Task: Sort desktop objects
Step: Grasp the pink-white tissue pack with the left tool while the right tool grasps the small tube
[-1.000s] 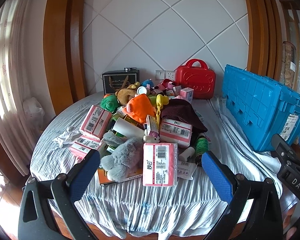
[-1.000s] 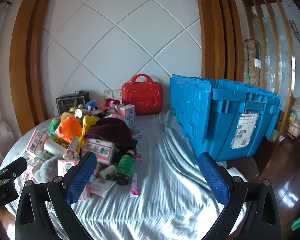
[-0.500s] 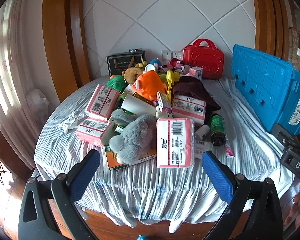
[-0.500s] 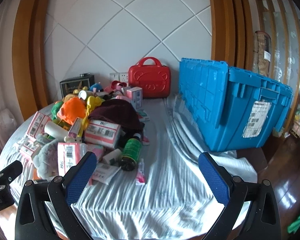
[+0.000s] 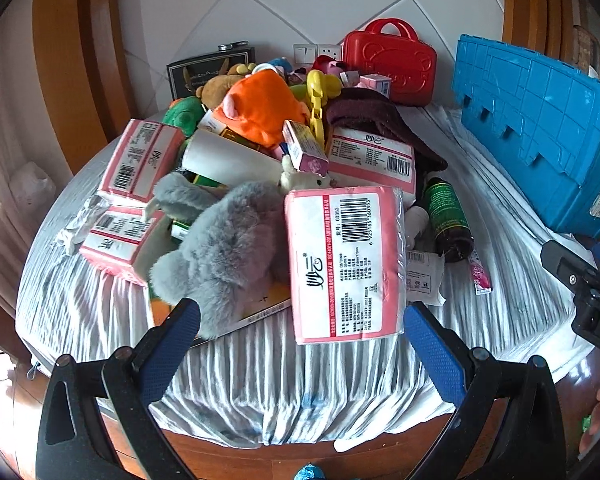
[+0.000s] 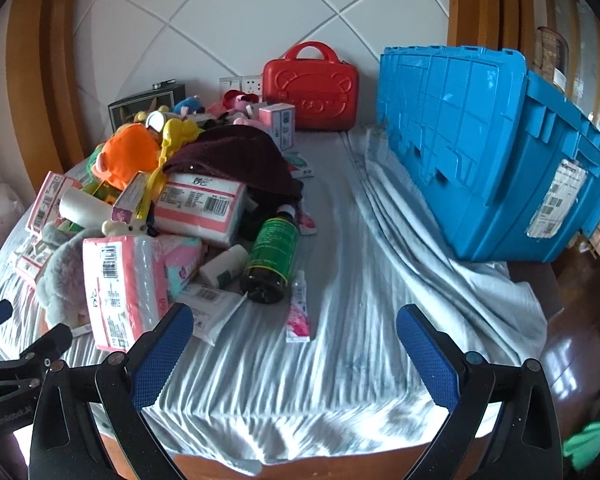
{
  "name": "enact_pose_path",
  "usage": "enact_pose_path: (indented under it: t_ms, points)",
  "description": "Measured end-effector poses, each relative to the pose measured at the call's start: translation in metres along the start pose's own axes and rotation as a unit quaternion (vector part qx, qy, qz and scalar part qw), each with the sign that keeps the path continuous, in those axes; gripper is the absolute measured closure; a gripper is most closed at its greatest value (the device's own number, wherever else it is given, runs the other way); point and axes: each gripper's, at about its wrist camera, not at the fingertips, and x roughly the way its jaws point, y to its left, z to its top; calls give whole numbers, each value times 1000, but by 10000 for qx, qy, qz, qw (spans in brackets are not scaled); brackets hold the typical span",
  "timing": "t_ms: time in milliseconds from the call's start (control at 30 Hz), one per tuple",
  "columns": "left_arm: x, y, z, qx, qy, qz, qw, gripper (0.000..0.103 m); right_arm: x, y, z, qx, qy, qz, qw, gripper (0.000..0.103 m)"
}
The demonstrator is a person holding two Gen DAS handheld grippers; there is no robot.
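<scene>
A heap of objects covers the left half of a round table under a white cloth (image 6: pixel 360 288). Nearest me lie a pink tissue pack (image 5: pixel 342 262) and a grey plush toy (image 5: pixel 228 252). Behind them are more pink packs (image 5: pixel 142 160), an orange plush (image 5: pixel 260 106), a dark red cloth (image 6: pixel 232 160) and a dark green-labelled bottle (image 6: pixel 274 256). A big blue crate (image 6: pixel 492 148) stands on the right. My left gripper (image 5: pixel 300 320) is open, hovering just short of the near tissue pack. My right gripper (image 6: pixel 294 326) is open over the bare cloth, empty.
A red toy suitcase (image 6: pixel 312 88) and a black box (image 5: pixel 210 72) stand at the back by the tiled wall. A pink tube (image 6: pixel 299 312) lies near the bottle. The table's wooden edge (image 5: pixel 228 452) is close below the fingers. Curtains hang on the left.
Both grippers have moved forward and down toward the table; the heap and crate now look larger and nearer. Both stay open and nothing on the table has shifted.
</scene>
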Motion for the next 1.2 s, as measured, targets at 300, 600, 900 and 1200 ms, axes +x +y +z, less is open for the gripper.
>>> enact_pose_path:
  t_ms: [300, 600, 900, 1200]
  points:
    - [72, -21, -4, -12, 388, -177, 9991, 0, 43, -9, -10, -20, 295, -39, 9996, 0]
    - [77, -20, 0, 12, 348, -487, 9982, 13, 62, -1, -20, -65, 517, 259, 9983, 2]
    - [66, -16, 5, 239, 235, -427, 9985, 22, 101, -15, -20, 237, 1113, 365, 9928, 55]
    - [66, -41, 35, 604, -43, -440, 9972, 22, 138, -15, -11, 88, 1311, 451, 9903, 71]
